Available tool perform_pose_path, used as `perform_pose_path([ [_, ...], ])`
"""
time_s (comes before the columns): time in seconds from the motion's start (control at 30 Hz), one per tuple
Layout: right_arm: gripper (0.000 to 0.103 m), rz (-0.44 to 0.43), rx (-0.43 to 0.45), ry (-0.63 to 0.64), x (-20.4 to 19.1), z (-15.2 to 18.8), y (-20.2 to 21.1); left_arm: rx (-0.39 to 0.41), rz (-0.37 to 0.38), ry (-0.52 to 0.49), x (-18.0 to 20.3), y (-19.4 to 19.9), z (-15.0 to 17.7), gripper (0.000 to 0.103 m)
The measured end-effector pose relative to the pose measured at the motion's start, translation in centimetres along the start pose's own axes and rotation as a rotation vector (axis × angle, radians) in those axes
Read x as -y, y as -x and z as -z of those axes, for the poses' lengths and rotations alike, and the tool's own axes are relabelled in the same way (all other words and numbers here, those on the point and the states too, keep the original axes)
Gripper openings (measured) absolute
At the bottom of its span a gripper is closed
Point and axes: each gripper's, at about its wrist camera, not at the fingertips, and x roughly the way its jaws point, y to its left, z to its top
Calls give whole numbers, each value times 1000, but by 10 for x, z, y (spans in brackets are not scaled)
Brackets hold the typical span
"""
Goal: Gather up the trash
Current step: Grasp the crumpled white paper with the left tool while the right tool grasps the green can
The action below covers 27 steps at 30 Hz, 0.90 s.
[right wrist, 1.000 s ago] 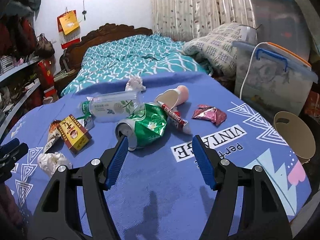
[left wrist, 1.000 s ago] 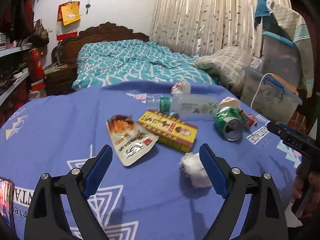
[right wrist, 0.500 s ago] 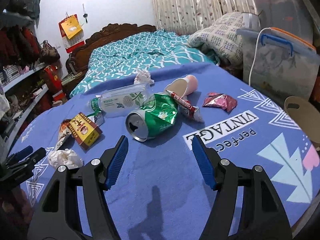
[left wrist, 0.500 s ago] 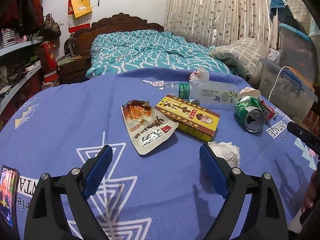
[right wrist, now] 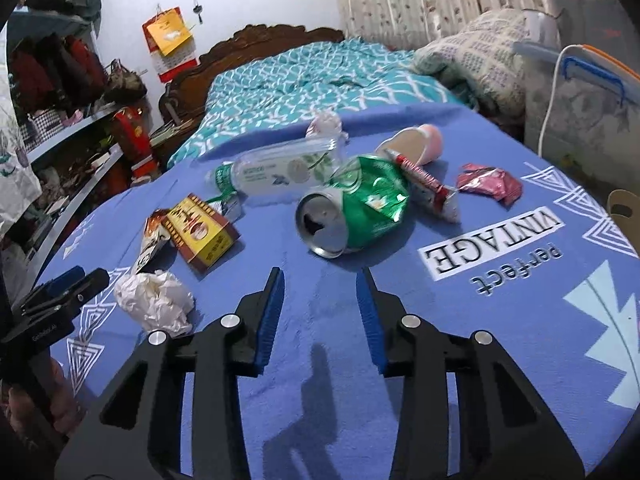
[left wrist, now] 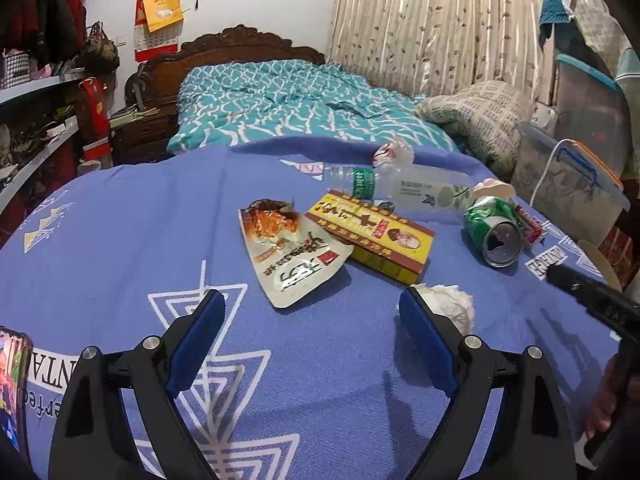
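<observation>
Trash lies scattered on a blue cloth-covered table (left wrist: 120,220). In the left wrist view a torn snack pouch (left wrist: 292,256) overlaps a yellow and red box (left wrist: 372,234), with a crumpled white tissue (left wrist: 448,304) just past the right pad. My left gripper (left wrist: 312,316) is open, nothing between its fingers. In the right wrist view a crushed green can (right wrist: 356,208) lies just ahead of my right gripper (right wrist: 320,284), whose jaws are closing with nothing between them. Behind the can lie a clear plastic bottle (right wrist: 280,170), a red stick wrapper (right wrist: 428,184) and a dark red foil wrapper (right wrist: 492,182).
A phone (left wrist: 12,380) lies at the table's left edge. A bed with a teal quilt (left wrist: 288,100) stands behind the table. Plastic storage bins (left wrist: 572,184) stand at the right, shelves (left wrist: 36,128) at the left. A tan round thing (right wrist: 624,216) sits beyond the right edge.
My right gripper's jaws have narrowed and it has come lower and nearer to the green can. The left gripper's view has swung slightly, so the pouch and box sit more central.
</observation>
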Motion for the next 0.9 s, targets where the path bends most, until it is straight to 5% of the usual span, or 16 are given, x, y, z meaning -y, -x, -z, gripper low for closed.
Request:
perform_pose_path([
  [0.2, 40, 3, -23, -88, 25, -2, -7, -16, 143, -8, 19, 4, -5, 85],
  [0.33, 43, 22, -35, -160, 50, -12, -10, -33, 168, -73, 45, -4, -6, 85],
  [0.5, 71, -142, -111, -266, 62, -36, -37, -82, 158, -117, 68, -26, -4, 84],
  [0.6, 71, -219, -125, -433, 83, -47, -57, -112, 168, -113, 68, -33, -3, 70],
  [0.8, 52, -254, -181, -641, 121, -51, -102, -163, 216, -64, 58, -44, -1, 46],
  [0.9, 37, -277, -210, -591, 102, -51, -115, -158, 215, -82, 63, -44, -1, 42],
])
